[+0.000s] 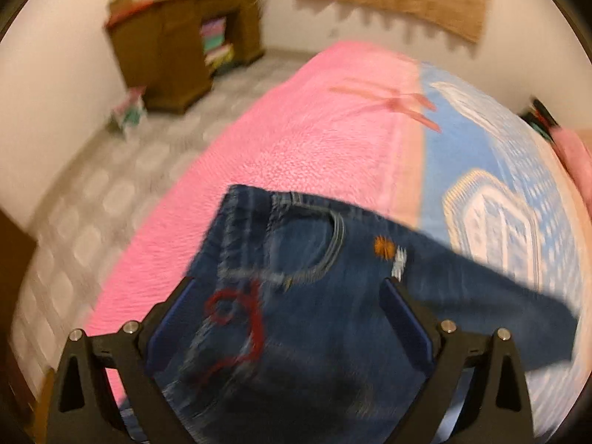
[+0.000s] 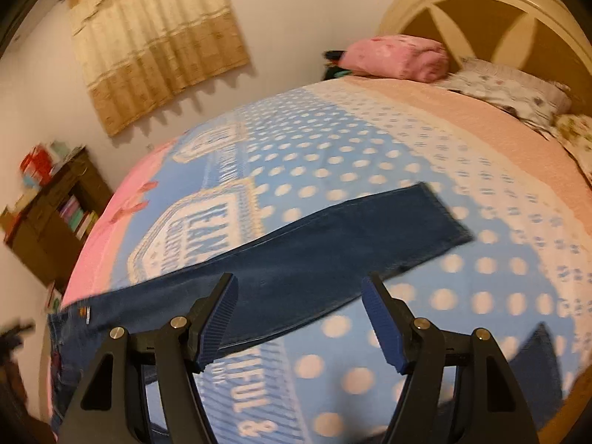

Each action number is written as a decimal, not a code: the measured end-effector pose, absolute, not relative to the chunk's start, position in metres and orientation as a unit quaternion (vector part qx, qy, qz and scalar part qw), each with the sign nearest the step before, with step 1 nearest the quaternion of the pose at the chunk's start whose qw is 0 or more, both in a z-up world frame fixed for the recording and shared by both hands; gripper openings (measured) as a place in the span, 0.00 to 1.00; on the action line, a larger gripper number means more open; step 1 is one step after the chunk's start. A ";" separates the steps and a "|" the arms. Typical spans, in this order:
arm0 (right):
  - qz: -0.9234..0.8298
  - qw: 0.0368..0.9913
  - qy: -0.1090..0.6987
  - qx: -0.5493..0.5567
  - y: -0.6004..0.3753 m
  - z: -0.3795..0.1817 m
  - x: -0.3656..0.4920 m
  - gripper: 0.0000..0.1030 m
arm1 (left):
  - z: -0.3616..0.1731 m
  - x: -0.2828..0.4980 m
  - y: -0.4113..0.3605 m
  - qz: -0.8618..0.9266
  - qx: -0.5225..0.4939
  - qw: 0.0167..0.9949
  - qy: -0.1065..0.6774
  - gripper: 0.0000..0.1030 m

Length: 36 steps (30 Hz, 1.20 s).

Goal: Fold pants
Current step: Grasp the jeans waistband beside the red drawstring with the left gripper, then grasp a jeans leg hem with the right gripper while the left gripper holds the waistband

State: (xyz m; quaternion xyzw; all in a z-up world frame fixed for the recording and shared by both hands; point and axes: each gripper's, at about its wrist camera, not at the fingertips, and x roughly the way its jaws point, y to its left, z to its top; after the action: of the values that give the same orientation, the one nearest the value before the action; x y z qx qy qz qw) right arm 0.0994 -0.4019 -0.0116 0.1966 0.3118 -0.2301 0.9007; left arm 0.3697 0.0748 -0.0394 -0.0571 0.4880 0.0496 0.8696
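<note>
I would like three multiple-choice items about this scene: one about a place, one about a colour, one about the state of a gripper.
1. Where do the jeans lie?
A. on the floor
B. on the bed cover
C. on the wooden cabinet

2. What colour is the curly embroidery near the jeans pocket?
A. red
B. green
C. white

3. How is the right gripper?
A. shut on the jeans
B. shut on a pillow
C. open

Answers:
1 B, the leg stretches flat across the dotted blue cover.
2 A, the stitched loops are red.
3 C, its blue pads stand wide apart, gripping nothing.
</note>
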 end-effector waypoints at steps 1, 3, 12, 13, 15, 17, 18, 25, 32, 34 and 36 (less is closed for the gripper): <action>-0.221 0.904 0.313 0.191 -0.391 -0.019 0.108 0.68 | -0.047 0.391 0.074 0.063 -0.080 0.859 0.501 0.88; -0.204 0.910 0.308 0.189 -0.374 -0.029 0.117 0.68 | -0.059 0.415 0.070 0.084 -0.109 0.850 0.509 0.83; -0.155 0.926 0.288 0.186 -0.331 -0.061 0.131 0.68 | -0.116 0.478 0.050 0.230 -0.141 0.807 0.525 0.75; -0.152 0.928 0.286 0.185 -0.328 -0.064 0.132 0.68 | -0.117 0.481 0.047 0.250 -0.146 0.805 0.518 0.75; -0.153 0.928 0.285 0.183 -0.327 -0.071 0.133 0.68 | -0.120 0.484 0.043 0.282 -0.153 0.796 0.513 0.76; -0.153 0.924 0.291 0.194 -0.330 -0.080 0.132 0.68 | -0.131 0.487 0.039 0.329 -0.160 0.768 0.525 0.76; -0.153 0.922 0.295 0.201 -0.332 -0.084 0.133 0.68 | -0.135 0.488 0.038 0.348 -0.169 0.757 0.526 0.78; -0.161 0.913 0.303 0.220 -0.340 -0.103 0.132 0.68 | -0.139 0.477 0.031 0.401 -0.203 0.740 0.499 0.80; -0.169 0.910 0.305 0.226 -0.344 -0.105 0.124 0.68 | -0.139 0.457 0.030 0.365 -0.229 0.771 0.469 0.31; -0.177 0.911 0.303 0.218 -0.346 -0.100 0.120 0.68 | -0.136 0.454 0.031 0.350 -0.235 0.779 0.464 0.27; -0.183 0.911 0.302 0.212 -0.350 -0.094 0.116 0.68 | -0.133 0.449 0.032 0.328 -0.241 0.786 0.466 0.25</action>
State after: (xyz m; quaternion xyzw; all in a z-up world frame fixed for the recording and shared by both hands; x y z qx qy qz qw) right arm 0.1157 -0.3497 -0.0945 0.2119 0.3019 -0.1831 0.9113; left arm 0.4489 0.0319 -0.1332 -0.2413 0.4658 0.3283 0.7855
